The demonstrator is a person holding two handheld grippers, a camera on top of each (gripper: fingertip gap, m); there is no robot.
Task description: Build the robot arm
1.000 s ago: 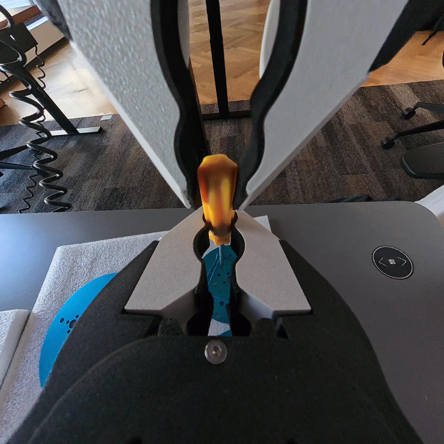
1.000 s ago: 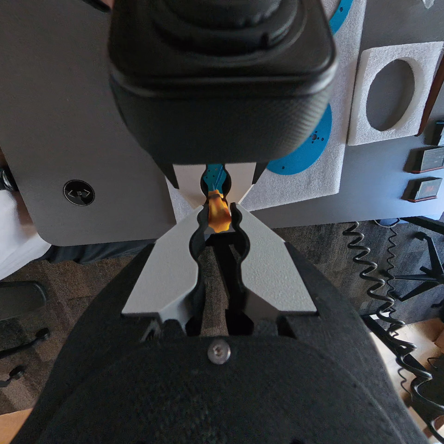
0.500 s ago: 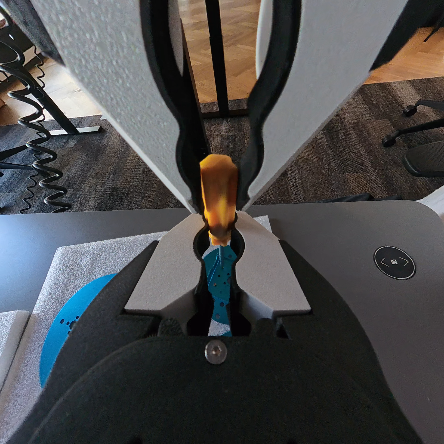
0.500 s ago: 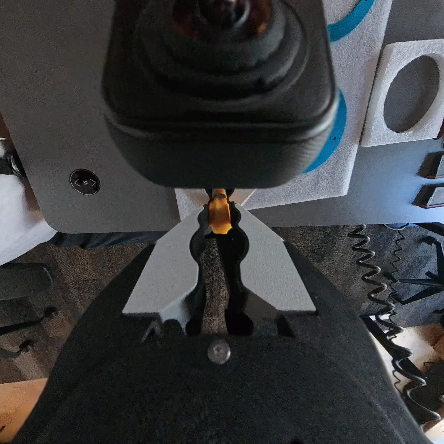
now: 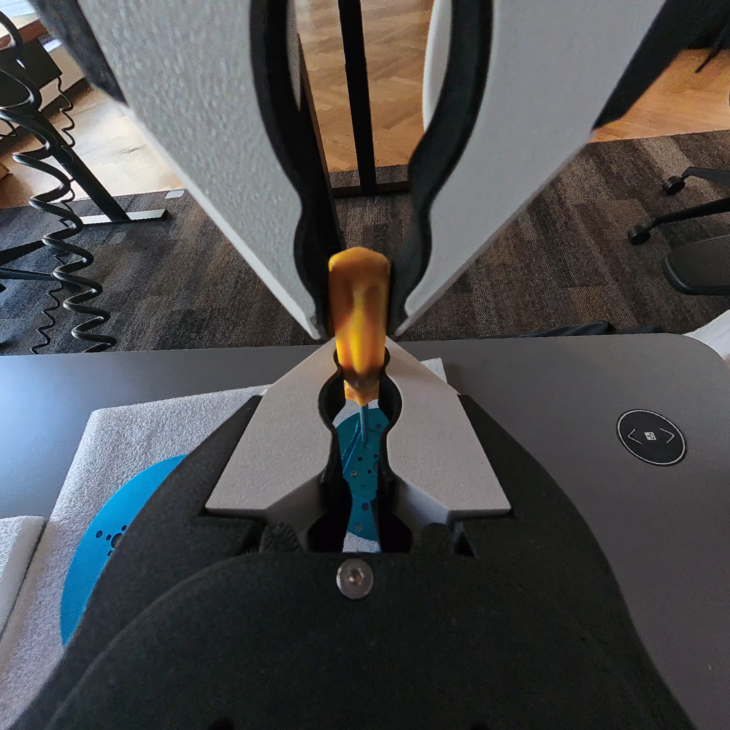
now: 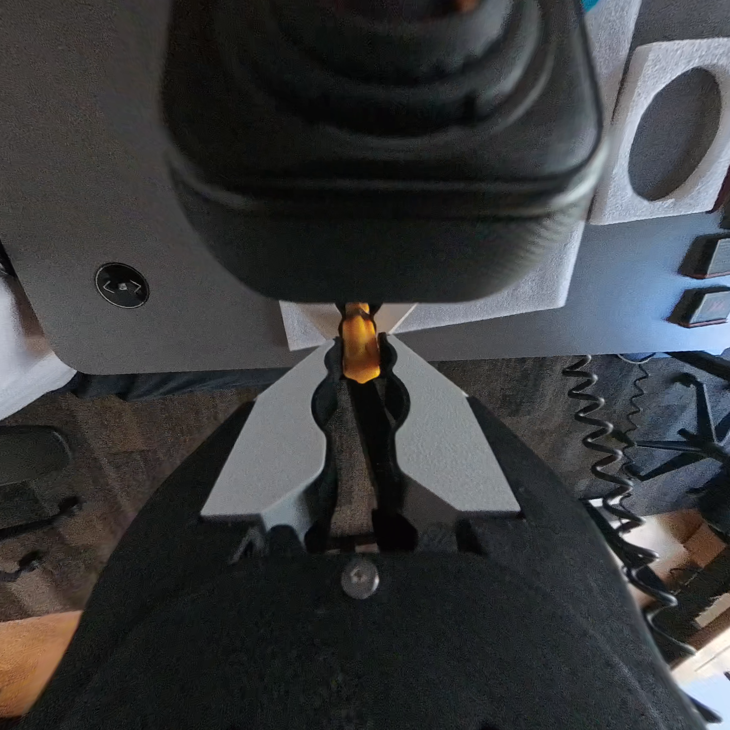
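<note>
The screwdriver (image 5: 358, 316), with its amber handle upright and its thin shaft pointing down, is pinched between both grippers at once above the desk (image 5: 553, 395). Its shaft tip (image 5: 363, 430) reaches a perforated part of the blue disc (image 5: 98, 553), though whether it sits in one of the small holes cannot be told.

The grey desk carries a white foam sheet (image 5: 158, 418), on which the blue disc lies flat, and a round black control button (image 5: 651, 436) set in the surface to the right. In the right wrist view a second white foam block with an oval cut-out (image 6: 671, 134) lies further along the desk, with two small dark boxes (image 6: 707, 282) near it. Beyond the desk edge lie dark carpet, wood flooring, coiled black cable (image 5: 67, 253) and an office chair base (image 5: 679, 205).

The left gripper (image 5: 359, 365) points forward and slightly down over the disc, its two grey fingers closed narrowly on the lower end of the handle. The right gripper (image 5: 357, 332) comes from the opposite side, tilted down toward the desk, its fingers clamped on the upper handle; in its own view the left gripper's black body (image 6: 379, 158) fills the upper frame, blurred, with the handle (image 6: 357, 351) between its fingertips.
</note>
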